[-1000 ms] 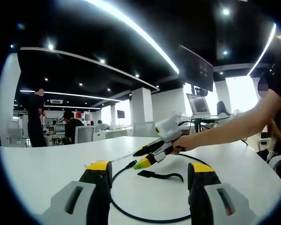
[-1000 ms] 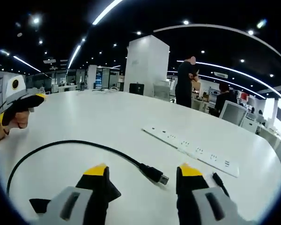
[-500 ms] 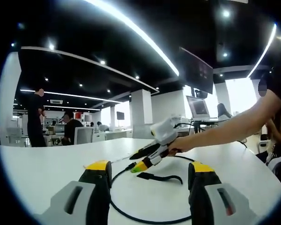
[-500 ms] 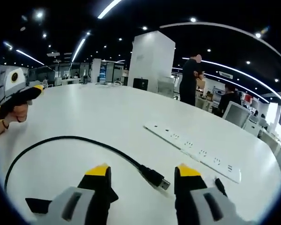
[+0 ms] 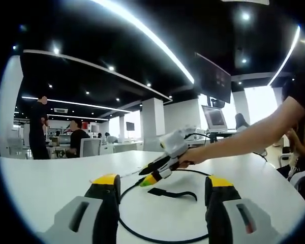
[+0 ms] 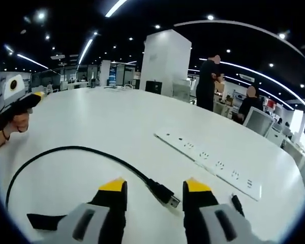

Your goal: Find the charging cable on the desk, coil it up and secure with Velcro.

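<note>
We hold our right gripper (image 6: pixel 154 185) low over the white desk (image 6: pixel 117 122), jaws parted and grasping nothing, lined up on the charging cable (image 6: pixel 81 151), whose USB plug (image 6: pixel 165 193) lies at lower centre just ahead, between the fingertips. Our left gripper (image 5: pixel 161 182) waits parted too, the Velcro strap (image 5: pixel 172 193) lying between its jaws.

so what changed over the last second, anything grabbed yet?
Nothing grabbed. The right tongs eased down toward the cable's USB plug, and their jaws narrowed around it without touching. In the left gripper view they slid leftward over the cable. The left tongs stayed open and still. Cable, Velcro strap and power strip lie where they were on the desk.
</note>
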A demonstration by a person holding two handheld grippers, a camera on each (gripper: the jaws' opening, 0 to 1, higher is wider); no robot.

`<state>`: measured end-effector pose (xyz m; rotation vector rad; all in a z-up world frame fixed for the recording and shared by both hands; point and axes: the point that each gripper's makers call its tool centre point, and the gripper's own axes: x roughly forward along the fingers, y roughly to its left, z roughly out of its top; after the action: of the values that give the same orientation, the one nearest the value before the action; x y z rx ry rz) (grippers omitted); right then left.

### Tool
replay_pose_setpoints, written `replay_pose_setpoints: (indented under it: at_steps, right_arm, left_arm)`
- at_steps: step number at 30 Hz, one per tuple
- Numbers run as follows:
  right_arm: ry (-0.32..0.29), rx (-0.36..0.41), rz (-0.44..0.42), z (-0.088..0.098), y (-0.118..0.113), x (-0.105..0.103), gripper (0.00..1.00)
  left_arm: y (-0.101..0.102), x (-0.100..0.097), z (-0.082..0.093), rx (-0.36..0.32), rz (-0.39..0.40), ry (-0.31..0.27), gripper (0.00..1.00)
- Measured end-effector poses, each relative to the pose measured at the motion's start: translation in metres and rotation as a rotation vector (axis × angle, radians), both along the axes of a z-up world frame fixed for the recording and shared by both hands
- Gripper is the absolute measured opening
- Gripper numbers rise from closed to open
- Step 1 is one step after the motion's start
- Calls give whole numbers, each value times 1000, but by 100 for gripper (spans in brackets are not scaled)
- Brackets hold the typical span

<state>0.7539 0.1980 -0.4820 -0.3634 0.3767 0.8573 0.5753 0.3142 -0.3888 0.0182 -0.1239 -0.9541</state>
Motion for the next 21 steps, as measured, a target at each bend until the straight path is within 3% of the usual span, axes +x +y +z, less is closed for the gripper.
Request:
replay_pose_setpoints:
  at_steps: [6,8,21]
  right_arm:
    - [24,13,42,-1,4,-3,41]
    - [17,-20,45,-4,3,-1,39]
    - [58,-48,56,-8,0,0,32]
  left_arm:
    - [1,0,0,-3,2,-1,68]
    - [0,0,0,-3,1,0,68]
    - [0,0,1,-7,1,0,68]
